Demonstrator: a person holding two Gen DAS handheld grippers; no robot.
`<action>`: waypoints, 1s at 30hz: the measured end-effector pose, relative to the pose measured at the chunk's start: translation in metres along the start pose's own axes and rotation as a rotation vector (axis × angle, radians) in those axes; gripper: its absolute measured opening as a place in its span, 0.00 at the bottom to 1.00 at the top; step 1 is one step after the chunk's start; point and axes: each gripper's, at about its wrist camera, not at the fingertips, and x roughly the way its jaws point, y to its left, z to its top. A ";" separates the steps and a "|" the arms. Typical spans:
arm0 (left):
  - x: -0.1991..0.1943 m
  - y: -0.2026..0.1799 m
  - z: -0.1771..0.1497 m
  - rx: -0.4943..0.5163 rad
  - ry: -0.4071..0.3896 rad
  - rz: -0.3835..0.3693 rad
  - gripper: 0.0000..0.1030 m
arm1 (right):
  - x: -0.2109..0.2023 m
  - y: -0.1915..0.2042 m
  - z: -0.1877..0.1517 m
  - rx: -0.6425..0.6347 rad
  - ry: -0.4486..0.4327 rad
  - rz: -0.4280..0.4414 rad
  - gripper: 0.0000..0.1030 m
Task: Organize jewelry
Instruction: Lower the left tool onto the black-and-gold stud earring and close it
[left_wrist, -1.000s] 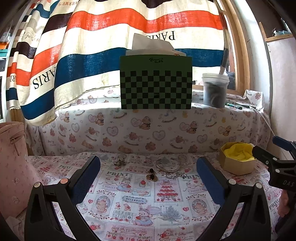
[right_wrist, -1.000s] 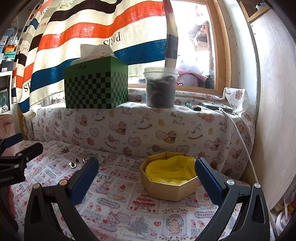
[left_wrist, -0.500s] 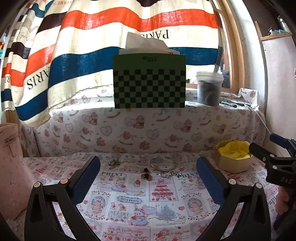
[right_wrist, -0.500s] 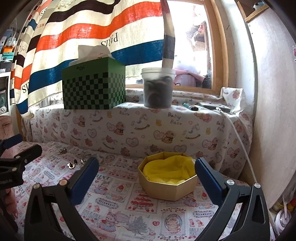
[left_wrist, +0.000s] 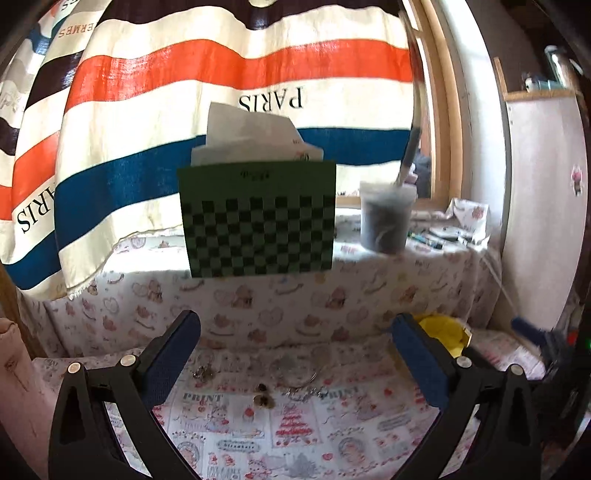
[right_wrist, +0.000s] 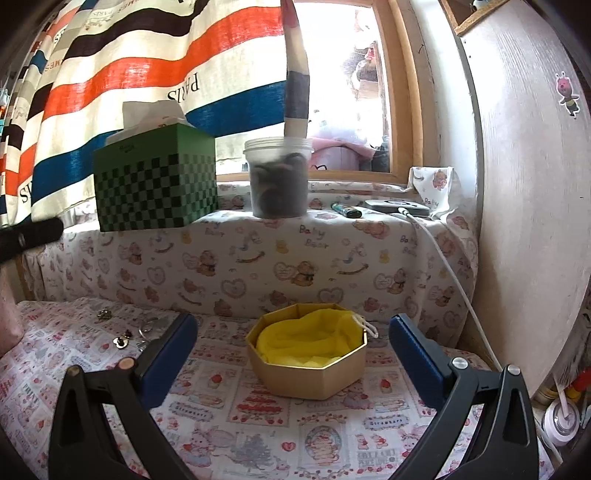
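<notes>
Several jewelry pieces lie on the patterned cloth: a bangle (left_wrist: 295, 367), a chain (left_wrist: 304, 393), dark earrings (left_wrist: 263, 395) and a small silver piece (left_wrist: 203, 373). They also show at the left in the right wrist view, with the earrings (right_wrist: 122, 341) nearest. A gold octagonal box (right_wrist: 308, 369) with yellow lining stands in front of my right gripper (right_wrist: 291, 354), which is open and empty. My left gripper (left_wrist: 295, 354) is open and empty, above and short of the jewelry. The box (left_wrist: 445, 332) shows partly behind its right finger.
A green checkered tissue box (left_wrist: 258, 221) and a plastic jar (left_wrist: 386, 218) stand on the raised ledge behind. A striped curtain (left_wrist: 184, 92) hangs at the back. A white cable (right_wrist: 454, 280) runs down the right side. A pink bag (left_wrist: 14, 387) is at left.
My left gripper has tilted and risen, so the jewelry sits lower in its view and the image is blurred. My right gripper has moved slightly closer to the gold box.
</notes>
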 end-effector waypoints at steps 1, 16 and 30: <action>0.000 0.001 0.003 -0.010 0.001 0.001 1.00 | 0.001 0.000 0.001 -0.006 0.012 0.003 1.00; 0.083 0.045 0.029 -0.132 0.301 0.079 0.92 | 0.051 -0.011 0.062 0.101 0.319 0.061 1.00; 0.145 0.070 -0.058 -0.127 0.622 0.009 0.41 | 0.114 0.070 0.097 0.094 0.433 0.135 1.00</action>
